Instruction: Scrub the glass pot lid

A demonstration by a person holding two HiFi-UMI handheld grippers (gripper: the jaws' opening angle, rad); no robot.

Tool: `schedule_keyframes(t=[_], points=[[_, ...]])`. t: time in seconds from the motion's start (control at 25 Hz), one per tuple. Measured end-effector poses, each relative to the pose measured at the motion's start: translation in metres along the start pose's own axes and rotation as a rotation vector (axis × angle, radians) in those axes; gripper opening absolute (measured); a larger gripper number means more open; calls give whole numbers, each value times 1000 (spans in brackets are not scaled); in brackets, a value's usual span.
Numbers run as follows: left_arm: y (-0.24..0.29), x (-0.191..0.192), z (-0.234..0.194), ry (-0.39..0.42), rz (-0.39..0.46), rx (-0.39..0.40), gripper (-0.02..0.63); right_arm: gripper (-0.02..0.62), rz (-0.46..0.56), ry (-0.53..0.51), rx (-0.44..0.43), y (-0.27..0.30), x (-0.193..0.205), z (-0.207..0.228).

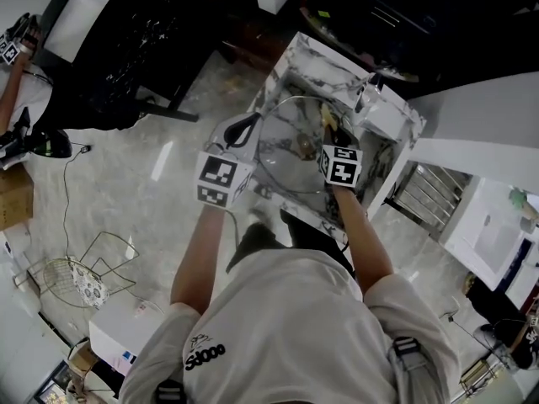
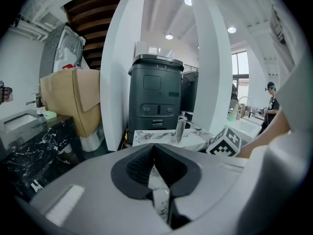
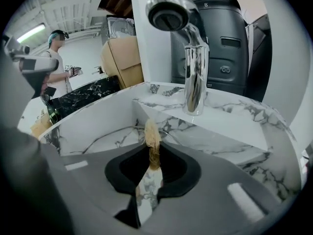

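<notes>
Glass lid (image 1: 286, 165) in marble sink (image 1: 313, 55) — right tool (image 3: 153, 152) pinches tan scrubber (image 3: 152, 132); left tool (image 2: 154, 149) closed tight.

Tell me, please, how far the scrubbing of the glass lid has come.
Done: the glass lid is in the marble sink and the right gripper is shut on a tan scrubber. In hand: the scrubber is over the lid; the left gripper, jaws together, sits at its rim. Left: the scrubbing itself; no foam or water shows, so progress cannot be judged.
</notes>
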State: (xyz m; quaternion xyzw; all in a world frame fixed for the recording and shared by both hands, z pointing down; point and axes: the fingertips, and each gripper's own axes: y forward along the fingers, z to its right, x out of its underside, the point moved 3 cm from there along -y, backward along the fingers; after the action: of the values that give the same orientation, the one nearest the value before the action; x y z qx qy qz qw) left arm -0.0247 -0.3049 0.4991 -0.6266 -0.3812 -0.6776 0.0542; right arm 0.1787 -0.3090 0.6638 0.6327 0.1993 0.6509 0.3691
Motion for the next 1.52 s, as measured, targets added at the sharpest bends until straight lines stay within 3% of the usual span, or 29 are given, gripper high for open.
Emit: schedule_keyframes(t=[0.32, 0.44, 0.92, 1.52], points=[[-9, 10, -2, -16, -17, -30, 11, 46, -21, -9, 103, 15, 7, 14], [-11, 15, -3, -24, -21, -19, 11, 46, -27, -26, 103, 20, 4, 8], [-27, 10, -22, -10, -1, -11, 11, 46, -170, -72, -116, 56, 0, -46], [-47, 31, -20, -39, -6, -47, 11, 46, -212, -192, -302, 62, 10, -96]])
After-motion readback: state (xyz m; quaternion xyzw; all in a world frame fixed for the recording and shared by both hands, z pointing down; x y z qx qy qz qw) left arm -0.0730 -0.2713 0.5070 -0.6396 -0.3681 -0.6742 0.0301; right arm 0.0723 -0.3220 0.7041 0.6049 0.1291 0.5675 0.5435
